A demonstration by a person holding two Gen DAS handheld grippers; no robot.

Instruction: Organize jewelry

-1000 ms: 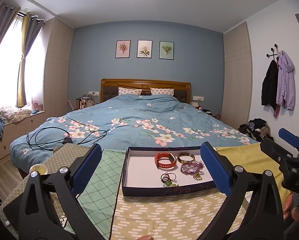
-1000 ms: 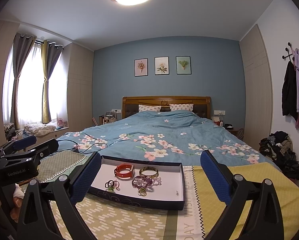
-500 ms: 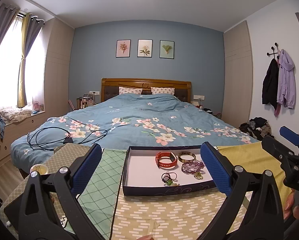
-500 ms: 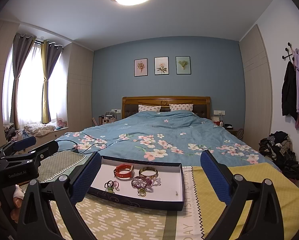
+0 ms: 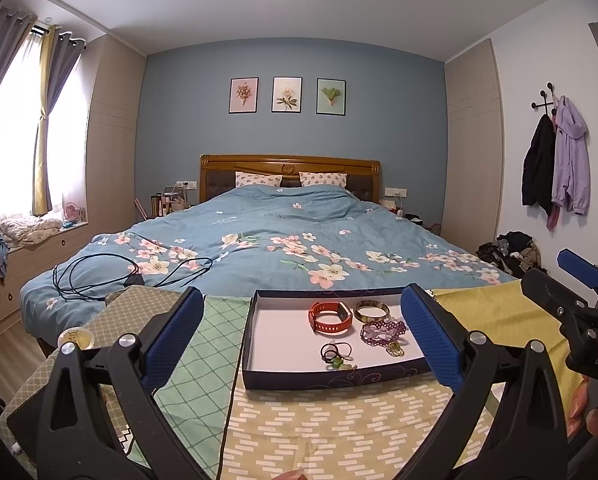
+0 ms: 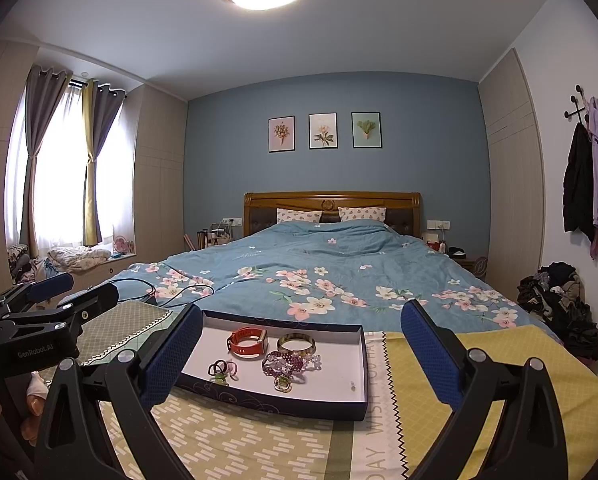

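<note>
A shallow rectangular tray (image 5: 331,376), dark navy card on the outside with pale scrollwork on its near wall and a matt white floor inside, is seen lying flat on a patterned cloth (image 5: 339,432) of yellow-green with small white dashes, at the foot of a bed (image 5: 299,240) covered by a blue floral quilt. Inside the tray, an orange-red watch strap (image 5: 330,318) of smooth rubbery material is curled into a loop beside a rigid, glossy gold-toned bangle (image 5: 371,311); the two lie just beside each other near the far wall. In front of the bangle a purple beaded bracelet (image 5: 383,331) is heaped loosely, with a small yellowish ring-shaped charm (image 5: 395,349) at its near edge. Thin dark hair ties (image 5: 335,350) are overlapped nearer the front, and a small green piece (image 5: 341,365) lies against them. The left gripper (image 5: 301,336) is held above the cloth short of the tray, its blue dimpled pads (image 5: 171,338) spread wide with nothing between them. The right gripper (image 6: 299,354) is likewise spread wide and empty, the tray framed between its textured pads (image 6: 429,352). A black cable (image 5: 99,276) is coiled on the quilt at the left, and a small round lidded tub (image 5: 75,338) rests on a grey-green lattice-patterned mat (image 5: 139,308).
</note>
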